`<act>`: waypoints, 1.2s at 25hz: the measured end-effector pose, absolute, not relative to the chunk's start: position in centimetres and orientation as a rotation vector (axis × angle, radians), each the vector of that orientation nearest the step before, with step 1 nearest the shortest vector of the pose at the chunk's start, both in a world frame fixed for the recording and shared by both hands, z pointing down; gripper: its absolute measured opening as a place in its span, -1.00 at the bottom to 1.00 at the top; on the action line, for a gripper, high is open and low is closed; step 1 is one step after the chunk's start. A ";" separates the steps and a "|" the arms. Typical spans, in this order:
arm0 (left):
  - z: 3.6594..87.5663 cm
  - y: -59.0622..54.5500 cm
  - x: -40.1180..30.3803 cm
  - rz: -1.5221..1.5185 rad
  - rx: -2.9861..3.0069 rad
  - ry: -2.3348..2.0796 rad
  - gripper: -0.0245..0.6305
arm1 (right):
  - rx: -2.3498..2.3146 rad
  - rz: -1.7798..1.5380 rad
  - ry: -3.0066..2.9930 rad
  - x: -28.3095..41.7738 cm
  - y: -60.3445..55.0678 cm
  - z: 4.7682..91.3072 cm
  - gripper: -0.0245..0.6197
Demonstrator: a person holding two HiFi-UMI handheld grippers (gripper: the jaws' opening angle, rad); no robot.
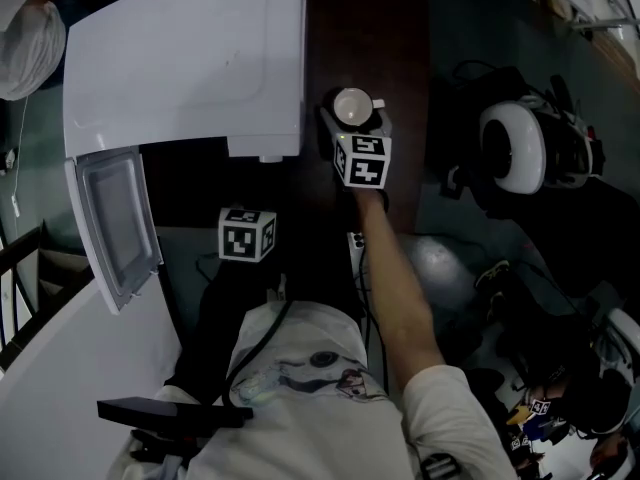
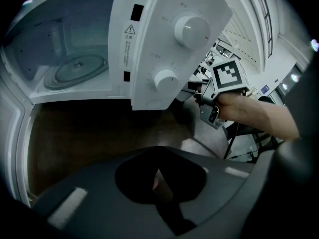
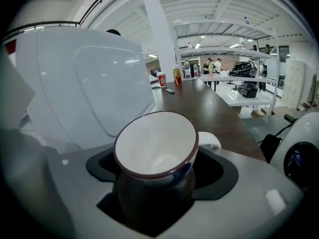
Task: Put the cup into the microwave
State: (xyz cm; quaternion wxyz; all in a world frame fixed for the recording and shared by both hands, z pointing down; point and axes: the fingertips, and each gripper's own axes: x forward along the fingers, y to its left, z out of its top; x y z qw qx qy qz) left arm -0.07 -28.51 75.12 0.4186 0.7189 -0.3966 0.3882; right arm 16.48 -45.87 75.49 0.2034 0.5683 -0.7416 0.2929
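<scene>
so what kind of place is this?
Probably a lab or workshop hall, not a home kitchen: microwave on a long brown table, more work tables with gear behind, people standing at the back.

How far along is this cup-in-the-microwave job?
Done: the door of the microwave stands open, the turntable bare. In hand: the right gripper has its jaws apart around the cup, which sits on the table beside the microwave. Left: close on it, lift it, set it inside.
</scene>
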 end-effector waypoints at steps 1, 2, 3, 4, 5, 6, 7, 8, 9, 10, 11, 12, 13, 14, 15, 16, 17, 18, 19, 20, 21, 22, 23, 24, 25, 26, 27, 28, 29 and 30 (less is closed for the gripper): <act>75.1 -28.5 -0.1 0.973 1.805 -0.997 -0.93 | 1.578 0.805 -2.078 16.5 -45.6 75.5 0.37; 75.1 -28.5 -0.2 0.972 1.807 -0.998 -0.93 | 1.571 0.795 -2.088 16.4 -45.3 75.4 0.37; 75.2 -28.5 -0.3 0.972 1.808 -1.001 -0.93 | 1.566 0.788 -2.099 16.4 -45.0 75.3 0.37; 75.2 -28.5 -0.4 0.972 1.809 -1.003 -0.93 | 1.562 0.783 -2.109 16.4 -44.8 75.3 0.37; 75.2 -28.5 -0.6 0.972 1.809 -1.005 -0.93 | 1.559 0.781 -2.117 16.3 -44.5 75.2 0.37; 75.3 -28.5 -0.7 0.974 1.807 -1.007 -0.93 | 1.557 0.780 -2.123 16.3 -44.3 75.1 0.36; 75.3 -28.4 -0.8 0.976 1.806 -1.007 -0.93 | 1.555 0.779 -2.129 16.3 -44.1 75.0 0.36; 75.4 -28.3 -0.8 0.976 1.806 -1.005 -0.93 | 1.554 0.776 -2.133 16.4 -43.8 74.9 0.36; 75.4 -28.3 -0.8 0.976 1.807 -1.004 -0.93 | 1.554 0.772 -2.137 16.4 -43.6 74.7 0.36; 75.4 -28.3 -0.9 0.978 1.808 -1.004 -0.93 | 1.554 0.766 -2.141 16.5 -43.4 74.5 0.36; 75.3 -28.3 -1.0 0.979 1.811 -1.005 -0.93 | 1.554 0.760 -2.145 16.5 -43.2 74.2 0.36; 75.2 -28.3 -1.0 0.979 1.816 -1.008 -0.93 | 1.554 0.753 -2.151 16.4 -43.0 73.9 0.36; 75.1 -28.4 -1.1 0.977 1.821 -1.012 -0.93 | 1.554 0.745 -2.156 16.4 -42.8 73.6 0.36; 75.0 -28.5 -1.1 0.974 1.826 -1.015 -0.93 | 1.555 0.736 -2.162 16.4 -42.7 73.2 0.35; 74.8 -28.6 -1.1 0.970 1.832 -1.018 -0.93 | 1.556 0.727 -2.168 16.4 -42.5 72.8 0.35; 74.6 -28.8 -1.1 0.964 1.839 -1.022 -0.93 | 1.558 0.717 -2.174 16.4 -42.3 72.3 0.35; 74.4 -29.0 -1.1 0.957 1.847 -1.027 -0.93 | 1.559 0.709 -2.178 16.4 -42.1 71.8 0.35; 74.1 -29.2 -1.1 0.949 1.856 -1.033 -0.93 | 1.561 0.703 -2.182 16.4 -41.8 71.3 0.35; 73.8 -29.4 -1.2 0.942 1.863 -1.040 -0.93 | 1.562 0.698 -2.186 16.4 -41.5 70.8 0.35; 73.4 -29.5 -1.2 0.935 1.869 -1.047 -0.93 | 1.564 0.694 -2.190 16.5 -41.2 70.3 0.35; 73.1 -29.7 -1.3 0.928 1.876 -1.055 -0.93 | 1.566 0.690 -2.192 16.6 -40.8 69.7 0.35; 72.6 -29.8 -1.4 0.919 1.884 -1.064 -0.93 | 1.569 0.685 -2.196 16.6 -40.4 69.1 0.35; 72.2 -30.0 -1.4 0.908 1.893 -1.074 -0.93 | 1.573 0.680 -2.200 16.7 -40.1 68.5 0.35; 71.7 -30.2 -1.5 0.896 1.903 -1.085 -0.93 | 1.577 0.674 -2.205 16.8 -39.7 67.9 0.35; 71.2 -30.5 -1.4 0.882 1.914 -1.095 -0.93 | 1.581 0.669 -2.209 16.8 -39.4 67.4 0.35; 70.7 -30.8 -1.4 0.865 1.928 -1.105 -0.93 | 1.585 0.664 -2.213 16.9 -39.1 66.8 0.35; 70.3 -31.1 -1.3 0.848 1.944 -1.114 -0.93 | 1.588 0.659 -2.215 16.9 -38.9 66.2 0.35; 69.9 -31.5 -1.3 0.832 1.960 -1.123 -0.93 | 1.591 0.653 -2.217 16.9 -38.8 65.7 0.35; 69.5 -31.9 -1.4 0.819 1.974 -1.132 -0.93 | 1.594 0.649 -2.220 16.7 -38.6 65.2 0.34; 69.1 -32.3 -1.5 0.807 1.987 -1.140 -0.93 | 1.596 0.646 -2.224 16.6 -38.5 64.7 0.34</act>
